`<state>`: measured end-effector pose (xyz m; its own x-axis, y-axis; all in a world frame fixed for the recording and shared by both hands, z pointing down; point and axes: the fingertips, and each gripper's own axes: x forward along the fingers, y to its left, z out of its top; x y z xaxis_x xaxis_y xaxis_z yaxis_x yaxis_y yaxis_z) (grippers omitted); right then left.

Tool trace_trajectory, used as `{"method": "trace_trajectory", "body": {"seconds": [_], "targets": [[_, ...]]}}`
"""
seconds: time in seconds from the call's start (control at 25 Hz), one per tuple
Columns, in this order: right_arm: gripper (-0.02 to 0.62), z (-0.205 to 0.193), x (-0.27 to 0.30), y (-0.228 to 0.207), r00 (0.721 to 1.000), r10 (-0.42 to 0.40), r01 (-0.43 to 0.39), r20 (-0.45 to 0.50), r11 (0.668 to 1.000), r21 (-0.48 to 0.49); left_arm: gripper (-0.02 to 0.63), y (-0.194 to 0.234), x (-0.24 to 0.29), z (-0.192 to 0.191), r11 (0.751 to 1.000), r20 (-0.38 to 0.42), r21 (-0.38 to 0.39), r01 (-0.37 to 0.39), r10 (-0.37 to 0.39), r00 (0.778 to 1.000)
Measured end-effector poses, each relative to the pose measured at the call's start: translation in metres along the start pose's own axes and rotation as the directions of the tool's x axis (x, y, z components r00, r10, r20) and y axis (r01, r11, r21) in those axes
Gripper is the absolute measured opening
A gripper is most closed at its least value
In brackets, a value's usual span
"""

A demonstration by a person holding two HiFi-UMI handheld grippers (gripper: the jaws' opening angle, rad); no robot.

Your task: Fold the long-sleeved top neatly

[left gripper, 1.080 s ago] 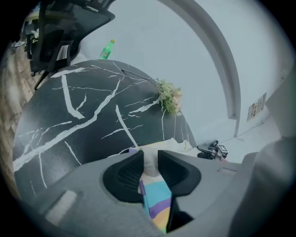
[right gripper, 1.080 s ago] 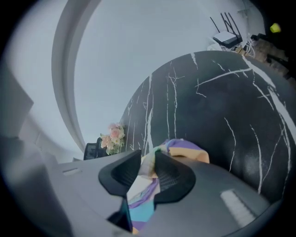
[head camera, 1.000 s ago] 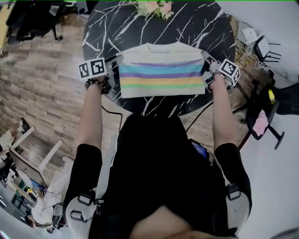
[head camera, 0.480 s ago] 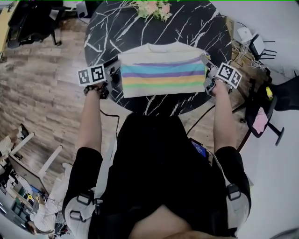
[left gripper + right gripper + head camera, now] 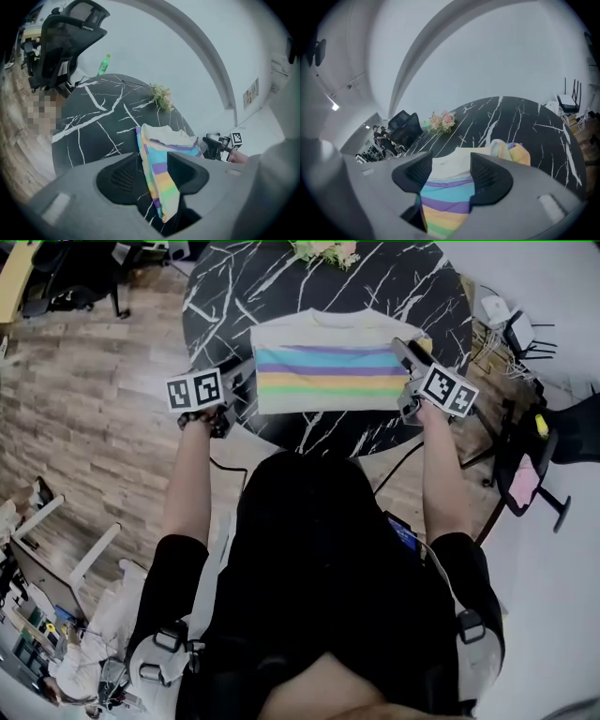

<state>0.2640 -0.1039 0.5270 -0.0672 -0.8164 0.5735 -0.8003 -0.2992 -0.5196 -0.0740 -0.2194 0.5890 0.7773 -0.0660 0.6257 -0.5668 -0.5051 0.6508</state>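
- One long-sleeved top (image 5: 326, 362) lies flat on the table, folded into a neat rectangle. It is cream at the neck and hem, with stripes of teal, purple, yellow and green between.
- One round black table (image 5: 234, 296) with white marble veins bears it. The top sits on the near half, close to the person.
- There are two grippers, one at each short side of the top, and each carries one marker cube (image 5: 195, 390).
- The left gripper (image 5: 242, 376) is just beside the top's left edge. In its own view the jaws stand moderately apart, with the striped edge showing in the gap between them (image 5: 154, 171) and no pad pressing on it.
- The right gripper (image 5: 405, 351) is raised over the top's right edge. Its jaws gape wide (image 5: 451, 171) and hold nothing; the cloth lies below and beyond them.
- One bunch of flowers (image 5: 323, 251) stands at the table's far rim.
- One green bottle (image 5: 104, 64) stands beyond the table.
- One black office chair (image 5: 70, 33) is near the bottle.
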Motion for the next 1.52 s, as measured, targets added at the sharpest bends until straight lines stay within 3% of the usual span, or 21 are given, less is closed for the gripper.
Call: {"method": "trace_trajectory", "body": {"seconds": [0.16,0.32,0.56,0.84,1.04,1.24,1.4,1.52], "targets": [[0.247,-0.012,-0.002,0.034,0.998,0.057,-0.056,0.01,0.996,-0.07,0.202,-0.009,-0.013,-0.021,1.0,0.013,0.02,-0.001,0.001,1.0],[0.247,-0.031,0.004,0.057,0.996,0.091,-0.092,-0.017,0.99,-0.103,0.202,-0.018,-0.023,-0.035,0.999,0.065,-0.032,0.03,-0.028,0.997],[0.238,-0.052,0.014,0.095,0.988,0.146,-0.152,-0.049,0.979,-0.139,0.202,-0.021,-0.024,-0.069,0.997,0.067,-0.062,0.034,-0.03,0.997],[0.232,-0.066,0.013,0.126,0.976,0.201,-0.214,-0.086,0.962,-0.171,0.206,-0.027,-0.007,-0.124,0.99,-0.013,-0.138,0.024,-0.026,1.0],[0.229,-0.082,0.013,0.126,0.972,0.204,-0.221,-0.115,0.962,-0.161,0.199,-0.036,0.002,-0.128,0.961,0.028,-0.262,0.091,-0.087,0.996],[0.227,-0.094,0.023,0.129,0.964,0.207,-0.234,-0.166,0.958,-0.168,0.192,-0.04,0.014,-0.118,0.96,0.026,-0.263,0.095,-0.092,0.995],[0.224,-0.094,0.039,0.151,0.952,0.231,-0.27,-0.202,0.944,-0.191,0.092,-0.034,0.016,-0.122,0.965,0.011,-0.259,0.051,-0.05,0.999],[0.219,-0.094,0.058,0.172,0.938,0.247,-0.304,-0.244,0.924,-0.231,0.064,-0.037,0.014,-0.126,0.967,0.017,-0.25,0.048,-0.045,0.999]]}}
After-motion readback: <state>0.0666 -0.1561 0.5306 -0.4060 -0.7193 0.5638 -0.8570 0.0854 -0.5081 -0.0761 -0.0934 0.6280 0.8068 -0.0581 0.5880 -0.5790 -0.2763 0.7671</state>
